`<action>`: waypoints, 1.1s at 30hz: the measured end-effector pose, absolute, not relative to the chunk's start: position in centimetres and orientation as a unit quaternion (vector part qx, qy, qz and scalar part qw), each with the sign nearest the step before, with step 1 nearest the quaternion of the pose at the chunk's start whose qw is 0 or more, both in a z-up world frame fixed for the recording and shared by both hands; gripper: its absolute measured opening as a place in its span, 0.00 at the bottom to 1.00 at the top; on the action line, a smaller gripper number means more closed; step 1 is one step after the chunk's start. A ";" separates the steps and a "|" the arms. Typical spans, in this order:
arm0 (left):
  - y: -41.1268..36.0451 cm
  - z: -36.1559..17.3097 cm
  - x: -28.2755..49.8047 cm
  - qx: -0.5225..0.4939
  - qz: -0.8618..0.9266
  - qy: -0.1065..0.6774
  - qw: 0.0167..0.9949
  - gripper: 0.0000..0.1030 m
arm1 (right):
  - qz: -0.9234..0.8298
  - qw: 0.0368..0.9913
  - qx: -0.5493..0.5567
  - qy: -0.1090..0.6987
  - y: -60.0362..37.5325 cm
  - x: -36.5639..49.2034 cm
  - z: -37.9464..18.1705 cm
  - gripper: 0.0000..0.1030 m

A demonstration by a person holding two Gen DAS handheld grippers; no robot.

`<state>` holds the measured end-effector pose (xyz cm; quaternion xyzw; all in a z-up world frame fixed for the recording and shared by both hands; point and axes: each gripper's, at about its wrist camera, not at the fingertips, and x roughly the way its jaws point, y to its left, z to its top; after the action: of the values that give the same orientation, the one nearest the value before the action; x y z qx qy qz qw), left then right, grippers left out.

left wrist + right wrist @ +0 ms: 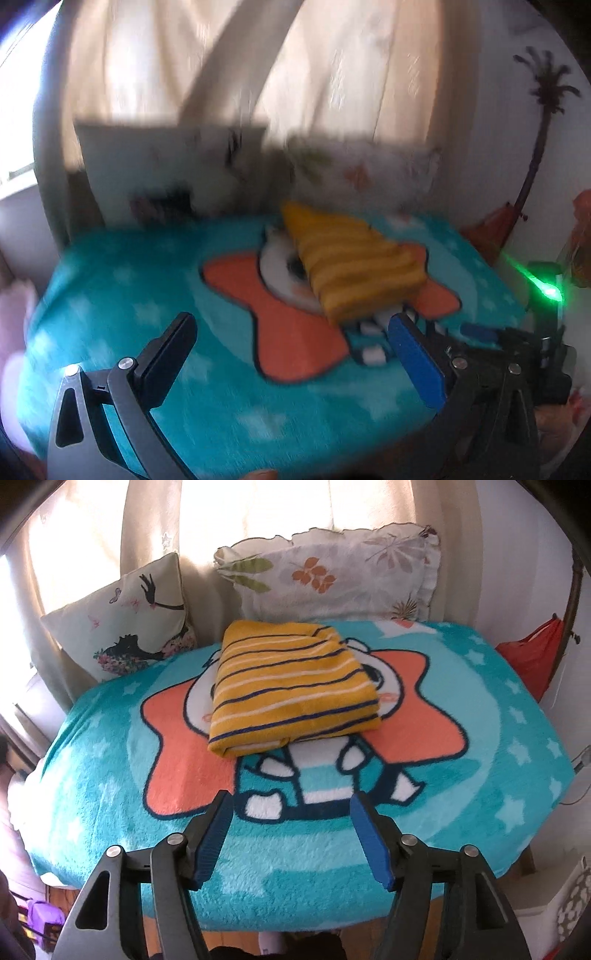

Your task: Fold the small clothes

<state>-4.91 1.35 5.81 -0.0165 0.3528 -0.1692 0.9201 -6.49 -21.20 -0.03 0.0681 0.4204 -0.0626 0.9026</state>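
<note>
- Left wrist view (blurred): left gripper (291, 354) is spread wide, nothing btwn its fingers; both pads hang over the blanket (122, 295), clear of the cloth.
- Same view: striped garment (351, 266) lies folded on the blanket's cartoon print, just beyond the blue pad. It reads as a wedge, narrow end toward the pillows at the back, broad end toward the camera. Blur hides edge detail.
- Same view: right gripper (480, 334) shows at the right edge, w/ a green light above it; its jaw gap can't be read from here.
- Right wrist view (sharp): right gripper (290, 834) is parted, empty, held above the blanket (517, 716) short of the garment, no contact.
- Same view: striped garment (291, 686) is a compact multi-layer rectangle, approx. centre of the blanket, in front of the leaf-print pillow (332, 579) and to the right of the pillow w/ a dark figure print (129, 624).
- Orientation: long axis runs near-to-far, tilted slightly; stripes cross it. The layered edge w/ a light inner layer faces the camera.
- Step (judgement): folding looks complete, both tools released. Next move prob. calls for a two-sided pinch low on the stack to shift it w/o unfolding, or fetching another item; none is in view.
</note>
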 end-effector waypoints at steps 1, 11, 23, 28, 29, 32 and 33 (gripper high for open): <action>1.3 5.2 -4.5 -0.015 -0.159 0.369 0.916 1.00 | -0.064 0.902 0.066 0.421 -21.2 -6.6 -0.1 0.68; 0.2 0.9 -4.9 0.034 -0.095 0.430 0.897 1.00 | -0.042 0.890 0.030 0.452 -19.8 -5.9 -3.1 0.69; -4.6 1.0 -3.4 0.052 -0.114 0.439 0.890 1.00 | -0.023 0.892 0.032 0.450 -22.6 -3.1 -3.4 0.70; -7.1 1.1 -2.3 0.055 -0.114 0.445 0.887 1.00 | -0.026 0.890 0.027 0.455 -24.6 -1.8 -3.3 0.70; -7.6 1.0 -2.0 0.055 -0.114 0.446 0.886 1.00 | -0.027 0.889 0.026 0.455 -25.0 -1.6 -3.3 0.71; -8.6 0.9 -1.4 0.053 -0.113 0.453 0.883 1.00 | -0.025 0.886 0.023 0.463 -26.0 -0.7 -3.6 0.72; -8.9 0.8 -1.1 0.051 -0.111 0.456 0.882 1.00 | -0.023 0.884 0.022 0.466 -26.2 -0.4 -3.8 0.72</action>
<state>-1.10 -8.86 0.80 0.0513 0.4555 -0.1110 0.8818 -0.37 -26.16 -3.75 0.0220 0.4665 -0.0234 0.8840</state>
